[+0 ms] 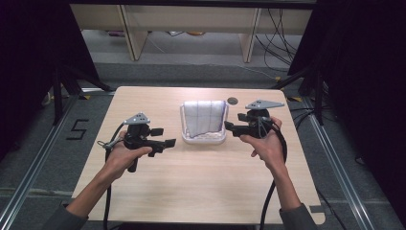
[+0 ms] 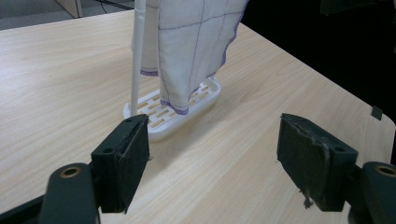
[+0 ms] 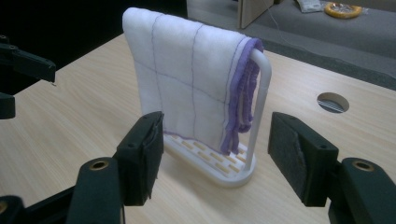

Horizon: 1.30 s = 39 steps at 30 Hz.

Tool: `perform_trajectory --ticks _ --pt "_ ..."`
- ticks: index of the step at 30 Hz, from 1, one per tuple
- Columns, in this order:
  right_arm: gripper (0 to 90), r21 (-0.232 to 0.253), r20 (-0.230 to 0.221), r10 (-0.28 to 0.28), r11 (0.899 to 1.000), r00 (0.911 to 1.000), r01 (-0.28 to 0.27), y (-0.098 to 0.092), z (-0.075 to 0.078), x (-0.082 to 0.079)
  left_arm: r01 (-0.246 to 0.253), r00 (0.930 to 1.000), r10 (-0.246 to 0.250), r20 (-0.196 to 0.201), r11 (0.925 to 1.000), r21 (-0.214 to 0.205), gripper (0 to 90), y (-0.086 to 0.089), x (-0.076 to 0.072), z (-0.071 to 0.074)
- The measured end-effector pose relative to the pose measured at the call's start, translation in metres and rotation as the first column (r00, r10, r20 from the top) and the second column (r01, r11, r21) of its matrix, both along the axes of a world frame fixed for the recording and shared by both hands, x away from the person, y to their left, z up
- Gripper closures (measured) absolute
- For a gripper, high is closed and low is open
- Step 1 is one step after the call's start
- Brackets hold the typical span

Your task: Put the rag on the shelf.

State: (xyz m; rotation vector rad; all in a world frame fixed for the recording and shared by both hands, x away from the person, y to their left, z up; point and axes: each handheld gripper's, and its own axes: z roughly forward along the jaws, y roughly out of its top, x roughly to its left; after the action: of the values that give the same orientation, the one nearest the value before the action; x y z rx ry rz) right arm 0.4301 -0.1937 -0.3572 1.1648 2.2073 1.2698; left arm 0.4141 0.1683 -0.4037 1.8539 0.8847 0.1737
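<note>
A white cloth [image 1: 205, 117] with purple grid lines hung over a white rack [image 1: 203, 139] at table [image 1: 201, 191] centre, draped to dry. The left gripper [image 1: 168, 143] at nine o'clock and right gripper [image 1: 229, 127] at three flanked it, jaws wide, gripping nothing. The floor bore a "5" [image 1: 77, 129].

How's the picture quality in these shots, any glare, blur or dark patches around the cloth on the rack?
High view: soft and low in detail, with pale glare on the table behind the cloth, and black surroundings at both sides. Left gripper view: the cloth and rack are fairly sharp, with a soft shadow beside the base. Right gripper view: the cloth is evenly lit, and the floor behind is blurred.
</note>
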Motion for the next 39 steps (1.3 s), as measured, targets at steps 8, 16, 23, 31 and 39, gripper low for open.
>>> perform_trajectory --ticks 8,16,23,31,39 --pt "36.1 0.001 0.003 0.018 1.000 0.9998 -0.018 -0.002 -0.012 -0.012 0.012 0.9999 -0.012 -0.009 0.9999 0.009 24.4 0.003 -0.011 -0.012" --pt "35.2 0.021 0.001 0.019 1.000 0.9998 -0.019 -0.006 -0.022 -0.023 0.020 0.9997 -0.020 -0.011 0.9996 0.018 23.1 0.003 -0.019 -0.021" --pt "34.8 0.022 -0.017 0.021 1.000 0.9996 -0.021 -0.007 -0.032 -0.031 0.021 0.9998 -0.021 -0.001 0.9994 0.028 22.2 0.003 -0.030 -0.025" --pt "34.5 -0.008 -0.015 0.038 0.999 0.9992 -0.039 -0.005 -0.045 -0.036 0.031 0.9995 -0.031 0.002 0.9979 0.057 21.7 0.005 -0.043 -0.037" --pt "34.2 -0.015 -0.046 0.043 0.999 0.9980 -0.044 -0.001 -0.054 -0.045 0.041 0.9991 -0.040 -0.018 0.9973 0.061 21.2 0.013 -0.053 -0.053"
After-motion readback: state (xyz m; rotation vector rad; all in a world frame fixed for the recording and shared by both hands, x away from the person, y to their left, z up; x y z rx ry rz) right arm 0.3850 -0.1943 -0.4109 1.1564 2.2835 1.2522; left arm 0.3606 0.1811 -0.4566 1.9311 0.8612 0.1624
